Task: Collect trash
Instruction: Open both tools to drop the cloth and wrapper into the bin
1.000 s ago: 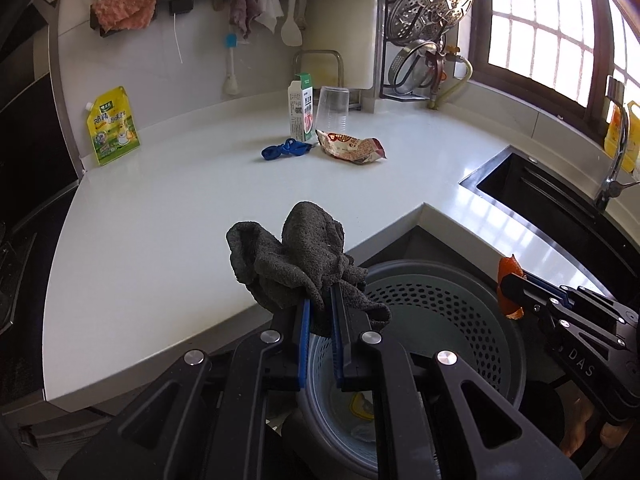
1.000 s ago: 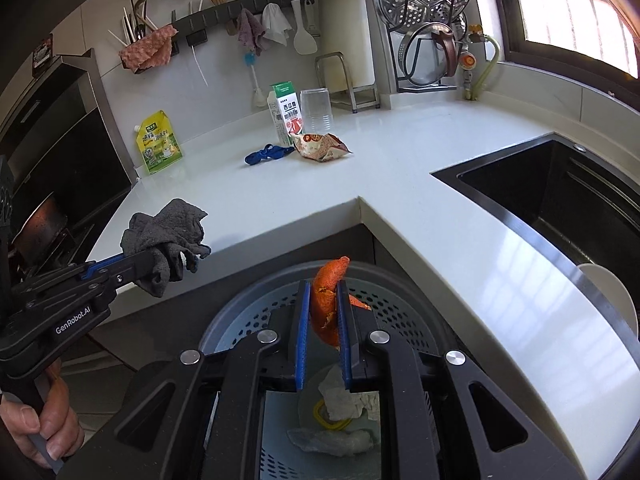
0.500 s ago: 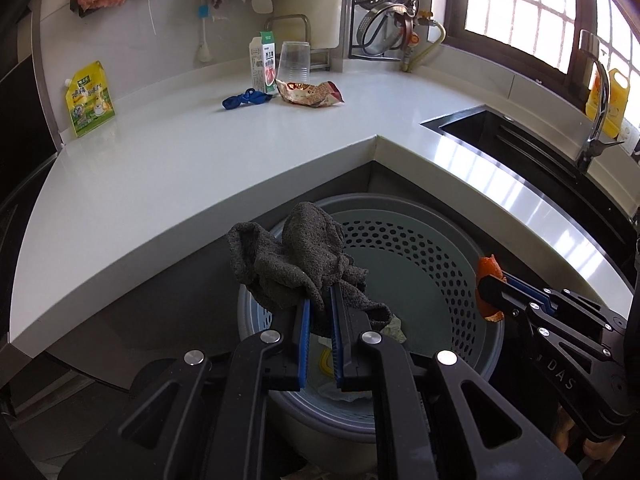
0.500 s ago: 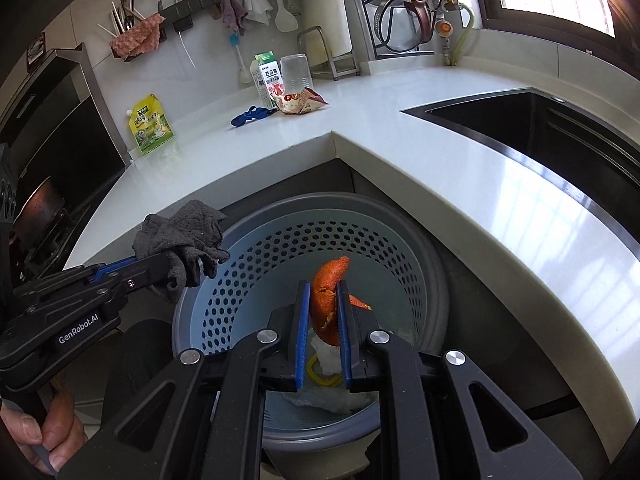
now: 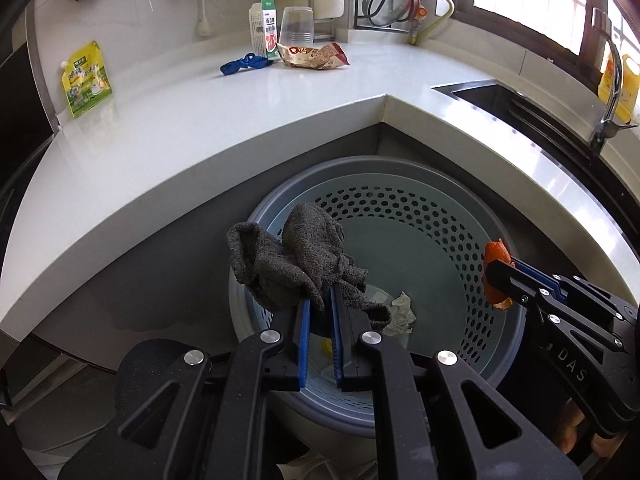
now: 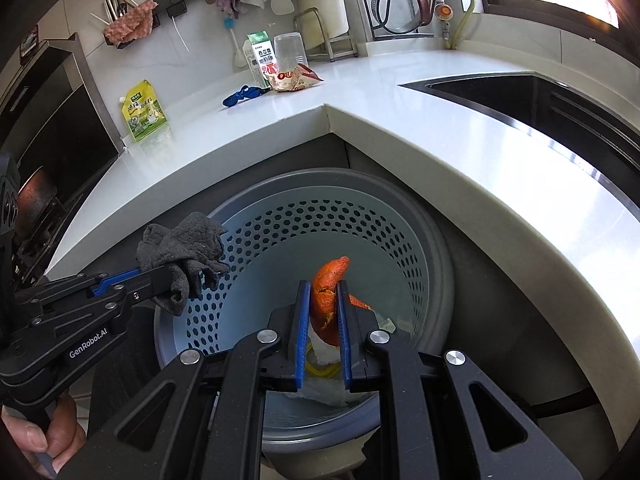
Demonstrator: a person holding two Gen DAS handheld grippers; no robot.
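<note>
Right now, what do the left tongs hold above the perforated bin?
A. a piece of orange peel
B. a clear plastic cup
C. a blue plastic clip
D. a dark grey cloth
D: the left tongs are shut on a dark grey cloth over the perforated bin; the piece of orange peel is in the right tongs.
</note>
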